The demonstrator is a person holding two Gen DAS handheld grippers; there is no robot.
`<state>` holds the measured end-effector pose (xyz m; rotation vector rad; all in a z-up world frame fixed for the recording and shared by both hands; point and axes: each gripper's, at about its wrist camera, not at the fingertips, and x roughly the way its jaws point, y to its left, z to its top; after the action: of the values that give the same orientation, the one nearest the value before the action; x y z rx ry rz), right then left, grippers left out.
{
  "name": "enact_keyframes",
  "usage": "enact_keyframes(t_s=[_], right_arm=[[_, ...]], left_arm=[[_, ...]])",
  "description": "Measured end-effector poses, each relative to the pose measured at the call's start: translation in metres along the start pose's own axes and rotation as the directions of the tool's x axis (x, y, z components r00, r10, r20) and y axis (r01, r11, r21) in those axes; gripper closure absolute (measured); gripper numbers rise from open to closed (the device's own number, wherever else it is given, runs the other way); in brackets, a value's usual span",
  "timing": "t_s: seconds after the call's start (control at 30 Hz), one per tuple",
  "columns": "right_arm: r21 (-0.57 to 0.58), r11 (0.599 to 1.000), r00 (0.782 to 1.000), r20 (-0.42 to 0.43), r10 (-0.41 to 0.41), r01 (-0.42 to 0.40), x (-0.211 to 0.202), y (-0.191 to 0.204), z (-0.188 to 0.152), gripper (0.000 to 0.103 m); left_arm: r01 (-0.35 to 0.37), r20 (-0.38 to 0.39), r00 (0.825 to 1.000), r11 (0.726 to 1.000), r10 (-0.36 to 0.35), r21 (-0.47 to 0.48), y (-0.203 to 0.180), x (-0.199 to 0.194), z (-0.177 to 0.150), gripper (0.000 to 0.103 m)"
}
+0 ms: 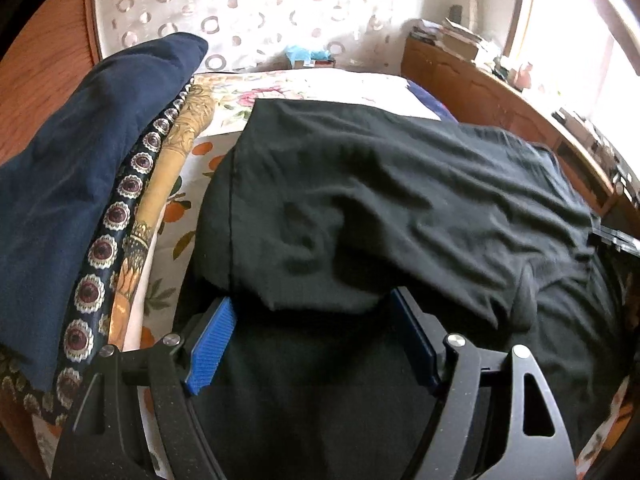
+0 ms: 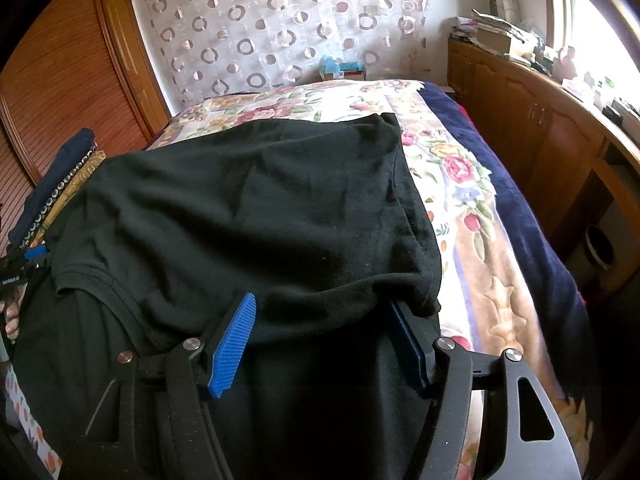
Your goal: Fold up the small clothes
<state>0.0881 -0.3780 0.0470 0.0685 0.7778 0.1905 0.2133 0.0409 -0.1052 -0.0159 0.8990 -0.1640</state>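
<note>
A black garment (image 1: pixel 380 200) (image 2: pixel 260 208) lies spread on the flowered bedspread (image 2: pixel 460 184), its far part folded back toward me over the near part. The rolled edge of that fold lies across the tips of both grippers. My left gripper (image 1: pixel 312 298) stands wide, blue pads (image 1: pixel 212 344) well apart, the loose fold edge between them but not pinched. My right gripper (image 2: pixel 322 300) is also wide, with the fold edge draped between its pads (image 2: pixel 234 344), which do not press on it. The left gripper (image 2: pixel 20 264) also shows at the left edge of the right wrist view.
A stack of folded clothes (image 1: pixel 80 160) (image 2: pixel 60 168), navy on top, sits at the bed's left side. A wooden wardrobe (image 2: pixel 60 72) stands to the left, and a cluttered wooden cabinet (image 2: pixel 540 120) runs along the right. A dark blue blanket (image 2: pixel 520 208) hangs over the bed's right edge.
</note>
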Motion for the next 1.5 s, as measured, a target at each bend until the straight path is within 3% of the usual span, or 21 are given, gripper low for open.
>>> enact_keyframes(t_s=[0.4, 0.5, 0.6, 0.67, 0.73, 1.1, 1.17, 1.27, 1.33, 1.4, 1.5], right_arm=[[-0.004, 1.000, 1.000, 0.000, -0.003, 0.003, 0.001, 0.003, -0.002, 0.035], [-0.006, 1.000, 1.000, -0.001, -0.007, 0.007, 0.008, 0.011, -0.001, 0.035], [-0.007, 1.000, 1.000, -0.001, -0.007, 0.007, 0.009, 0.012, -0.001, 0.035], [-0.009, 1.000, 1.000, -0.002, -0.009, 0.009, 0.008, 0.013, -0.001, 0.035], [-0.013, 1.000, 1.000, -0.003, -0.018, 0.018, 0.009, 0.014, 0.000, 0.035], [-0.018, 0.999, 0.999, -0.017, -0.050, 0.049, 0.024, 0.016, 0.012, 0.035], [-0.019, 0.998, 0.998, -0.014, -0.063, 0.063, 0.026, 0.015, 0.013, 0.042], [-0.035, 0.995, 0.996, -0.004, -0.088, 0.088, 0.027, 0.015, 0.013, 0.063], [-0.058, 0.993, 0.995, -0.001, -0.104, 0.104, 0.028, 0.016, 0.015, 0.086], [-0.072, 0.993, 0.996, 0.017, -0.090, 0.091, 0.023, 0.017, 0.016, 0.095], [-0.083, 0.994, 0.996, 0.059, -0.061, 0.066, 0.010, 0.019, 0.017, 0.097]], left_arm=[[0.005, 0.021, 1.000, 0.999, -0.004, -0.043, 0.005, 0.005, 0.011, 0.028], [-0.008, 0.015, 1.000, 0.999, 0.009, -0.046, 0.007, 0.006, 0.013, 0.040], [0.005, 0.025, 1.000, 0.998, -0.003, -0.059, 0.010, 0.004, 0.013, 0.058], [0.003, 0.034, 0.999, 0.998, -0.001, -0.066, 0.013, 0.003, 0.014, 0.076], [0.009, 0.038, 0.999, 0.997, -0.006, -0.073, 0.015, 0.002, 0.014, 0.087], [-0.021, 0.023, 0.999, 0.996, 0.023, -0.083, 0.021, 0.007, 0.014, 0.089], [-0.023, 0.023, 0.999, 0.997, 0.024, -0.077, 0.020, 0.007, 0.015, 0.089], [-0.020, 0.042, 0.999, 0.999, 0.022, -0.040, 0.015, 0.002, 0.014, 0.094], [-0.019, 0.069, 0.997, 0.999, 0.021, -0.034, 0.013, -0.006, 0.014, 0.095], [-0.004, 0.109, 0.994, 0.999, 0.008, -0.041, 0.013, -0.020, 0.014, 0.095], [0.009, 0.162, 0.987, 0.999, 0.000, -0.051, 0.015, -0.039, 0.014, 0.096]])
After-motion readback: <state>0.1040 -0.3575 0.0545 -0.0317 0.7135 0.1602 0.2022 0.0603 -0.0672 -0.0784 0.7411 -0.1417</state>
